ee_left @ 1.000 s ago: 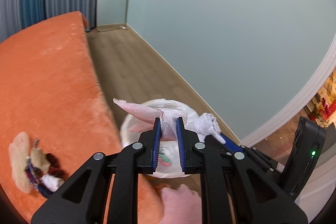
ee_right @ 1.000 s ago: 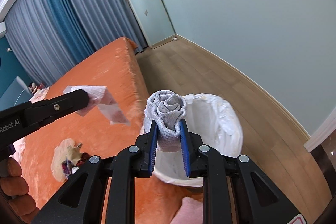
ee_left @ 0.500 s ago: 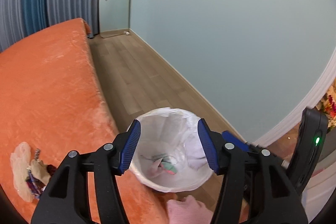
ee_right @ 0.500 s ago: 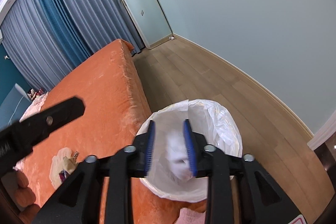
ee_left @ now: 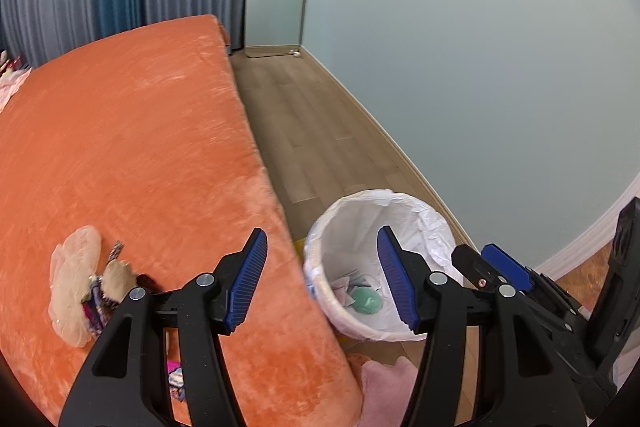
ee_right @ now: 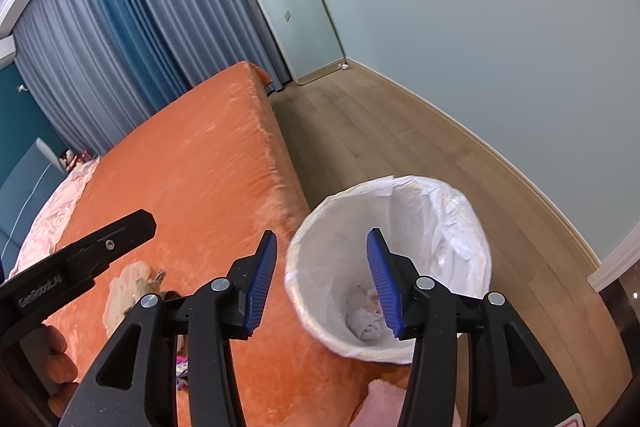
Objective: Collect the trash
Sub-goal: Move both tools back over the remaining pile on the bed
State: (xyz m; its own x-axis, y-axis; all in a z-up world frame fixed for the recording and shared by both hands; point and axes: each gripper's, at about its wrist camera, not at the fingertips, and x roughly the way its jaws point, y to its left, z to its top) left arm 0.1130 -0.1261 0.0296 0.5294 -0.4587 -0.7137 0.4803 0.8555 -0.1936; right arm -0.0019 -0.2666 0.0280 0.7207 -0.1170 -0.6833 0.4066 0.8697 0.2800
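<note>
A white-lined trash bin (ee_left: 352,211) stands on the floor beside the orange bed; it also shows in the right wrist view (ee_right: 476,223). Inside lie a green item with wrappers (ee_left: 365,299) and a grey rolled cloth (ee_right: 366,321). My left gripper (ee_left: 322,279) is open and empty, above the bed's edge and the bin's rim. My right gripper (ee_right: 322,281) is open and empty, over the bin's near left rim. A pile of trash (ee_left: 86,287) lies on the bed at the left, with beige wrappers and small colourful bits; it also shows in the right wrist view (ee_right: 128,287).
The orange bed (ee_left: 132,131) fills the left. Wooden floor (ee_left: 312,131) runs between bed and pale wall. A pink cloth (ee_left: 386,383) lies on the floor by the bin. A small pink wrapper (ee_left: 176,379) lies on the bed under my left gripper. Curtains and a mirror stand at the back.
Both grippers opened and dropped their loads into the bin: the left let go of the pink tissue, the right the grey rolled cloth. Both then shifted left toward the bed.
</note>
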